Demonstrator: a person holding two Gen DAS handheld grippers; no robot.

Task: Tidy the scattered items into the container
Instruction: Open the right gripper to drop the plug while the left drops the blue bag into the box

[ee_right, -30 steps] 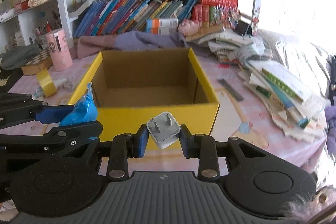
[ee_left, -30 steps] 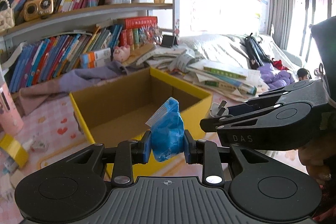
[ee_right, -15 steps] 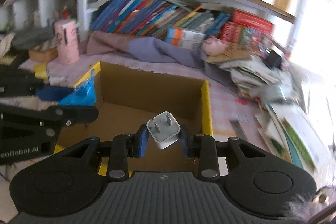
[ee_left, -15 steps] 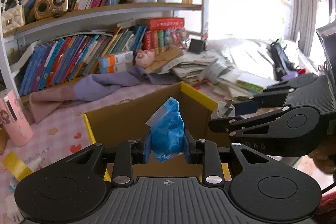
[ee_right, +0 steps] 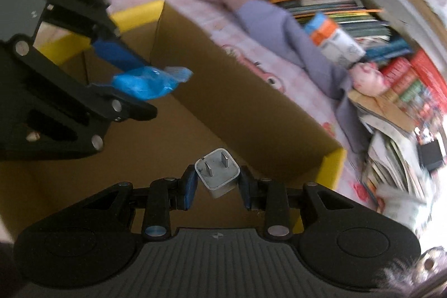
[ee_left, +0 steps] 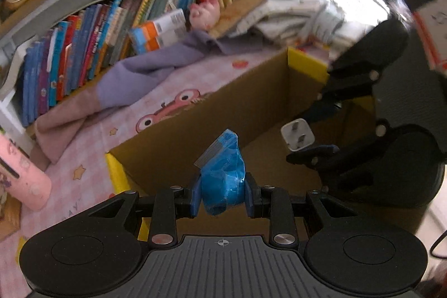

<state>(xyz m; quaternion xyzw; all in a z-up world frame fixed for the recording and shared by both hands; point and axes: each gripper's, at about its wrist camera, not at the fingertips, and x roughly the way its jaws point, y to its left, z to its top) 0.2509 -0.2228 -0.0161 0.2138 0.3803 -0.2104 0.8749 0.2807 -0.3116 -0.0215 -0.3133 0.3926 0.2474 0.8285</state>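
Where the left wrist view looks down, a crumpled blue plastic packet (ee_left: 223, 180) with a grey sealed edge sits at lower centre, pinched between the blue pads of the left gripper (ee_left: 222, 193), which is clamped on both its sides. Behind it, filling mid-frame, is the cardboard box (ee_left: 243, 108), brown inside with a yellow rim. At centre right of that view a white plug adapter (ee_left: 297, 134) with two metal prongs shows in the right gripper (ee_left: 313, 136), which reaches in from the right edge, tilted downward over the box. In the right wrist view the right gripper is closed on the adapter at lower centre, prongs facing the camera, above the box floor. At upper left there, the left gripper angles in from the left edge, packet held over the box opening.
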